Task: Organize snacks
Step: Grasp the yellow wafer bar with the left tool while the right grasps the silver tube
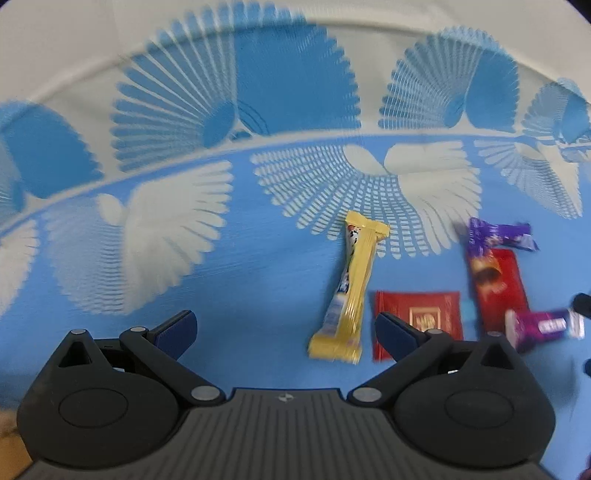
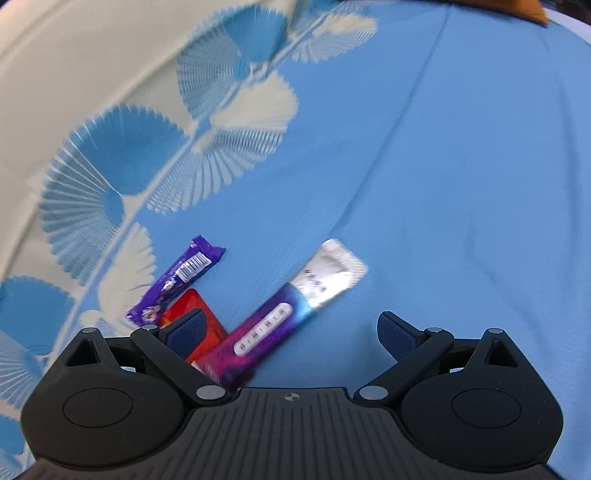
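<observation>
In the left wrist view, a yellow snack bar (image 1: 351, 291) lies on the blue patterned cloth (image 1: 221, 273), with a flat red packet (image 1: 428, 314) beside it, a taller red packet (image 1: 498, 284), a purple wrapper (image 1: 495, 236) and a purple-magenta stick pack (image 1: 543, 328) to the right. My left gripper (image 1: 286, 330) is open and empty, its right fingertip over the flat red packet. In the right wrist view, a purple-and-silver stick pack (image 2: 284, 314), a purple bar (image 2: 177, 277) and a red packet (image 2: 195, 325) lie close ahead. My right gripper (image 2: 291, 334) is open and empty.
The cloth's cream border with blue fan shapes (image 1: 258, 92) runs along the far side. A dark object (image 1: 583, 302) pokes in at the right edge of the left wrist view. An orange-brown surface (image 2: 517, 11) shows past the cloth's far edge.
</observation>
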